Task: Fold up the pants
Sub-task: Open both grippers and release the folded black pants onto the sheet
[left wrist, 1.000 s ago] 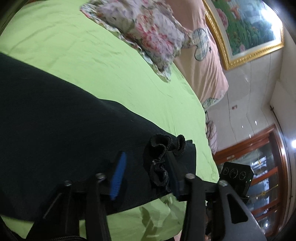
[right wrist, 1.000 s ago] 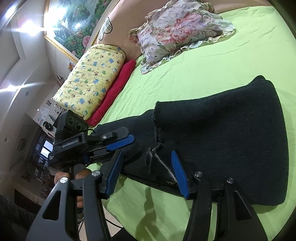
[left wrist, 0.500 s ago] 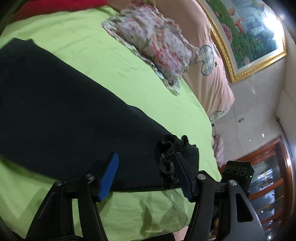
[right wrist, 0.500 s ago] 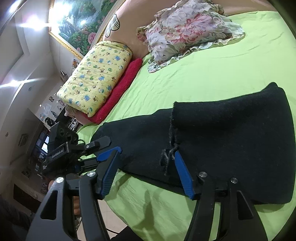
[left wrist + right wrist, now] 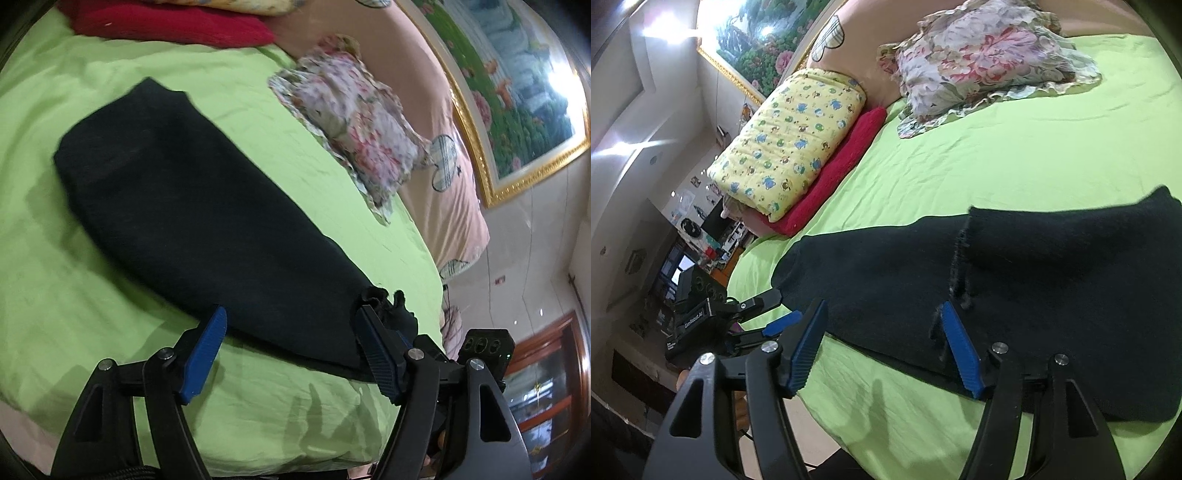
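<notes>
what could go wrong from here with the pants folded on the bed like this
1. The black pants lie close to the near edge of the green sheet; a tug could drag them off the bed.

2. The left claw, jaws just opening, has its right pad beside the bunched frayed hem; it may snag when pulling away.

3. The right claw, jaws just opening too, sits by loose threads at the folded edge, which could catch and undo the fold.
</notes>
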`<state>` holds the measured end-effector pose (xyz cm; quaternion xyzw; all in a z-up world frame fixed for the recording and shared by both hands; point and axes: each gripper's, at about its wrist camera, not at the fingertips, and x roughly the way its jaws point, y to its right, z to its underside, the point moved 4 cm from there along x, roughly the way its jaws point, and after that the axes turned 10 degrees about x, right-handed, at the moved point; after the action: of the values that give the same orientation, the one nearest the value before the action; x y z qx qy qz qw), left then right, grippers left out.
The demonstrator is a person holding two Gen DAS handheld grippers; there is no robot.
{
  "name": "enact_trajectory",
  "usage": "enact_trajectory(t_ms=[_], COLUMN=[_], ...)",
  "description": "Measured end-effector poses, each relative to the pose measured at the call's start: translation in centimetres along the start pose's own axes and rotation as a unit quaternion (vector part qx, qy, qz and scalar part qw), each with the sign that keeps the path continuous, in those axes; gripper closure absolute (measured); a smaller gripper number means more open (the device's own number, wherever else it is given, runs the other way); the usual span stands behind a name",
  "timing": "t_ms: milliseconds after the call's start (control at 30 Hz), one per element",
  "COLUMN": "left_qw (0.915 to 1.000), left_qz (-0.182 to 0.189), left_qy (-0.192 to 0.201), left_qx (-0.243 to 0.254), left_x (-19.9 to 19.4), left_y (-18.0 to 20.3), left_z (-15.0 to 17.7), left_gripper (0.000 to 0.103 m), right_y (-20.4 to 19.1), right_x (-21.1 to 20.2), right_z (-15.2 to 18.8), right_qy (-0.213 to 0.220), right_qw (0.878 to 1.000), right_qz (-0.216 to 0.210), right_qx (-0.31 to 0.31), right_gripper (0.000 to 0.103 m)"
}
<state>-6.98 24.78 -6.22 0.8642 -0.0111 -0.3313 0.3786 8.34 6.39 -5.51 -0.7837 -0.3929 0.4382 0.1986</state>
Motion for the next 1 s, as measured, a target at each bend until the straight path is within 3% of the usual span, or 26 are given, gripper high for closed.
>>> enact_trajectory(t_ms=[500, 1000], left_qw=[0.9961, 0.9907], left_qz=[-0.030, -0.056], left_qy=[0.039, 0.064], left_qx=[-0.073, -0.106], left_x=[-4.0, -5.5], left_y=[-5.5, -8.5], left_z=[-0.3, -1.7], left_gripper=[0.030, 0.028], right_y=[-5.4, -10.0], right_x=[4.7, 9.9], right_z=[-2.5, -4.1], right_qy=[-0.042, -0.096], right_qw=[0.997, 0.986], right_qz=[-0.023, -0.032], right_qx=[-0.064, -0.130], right_gripper=[0.037, 0.037])
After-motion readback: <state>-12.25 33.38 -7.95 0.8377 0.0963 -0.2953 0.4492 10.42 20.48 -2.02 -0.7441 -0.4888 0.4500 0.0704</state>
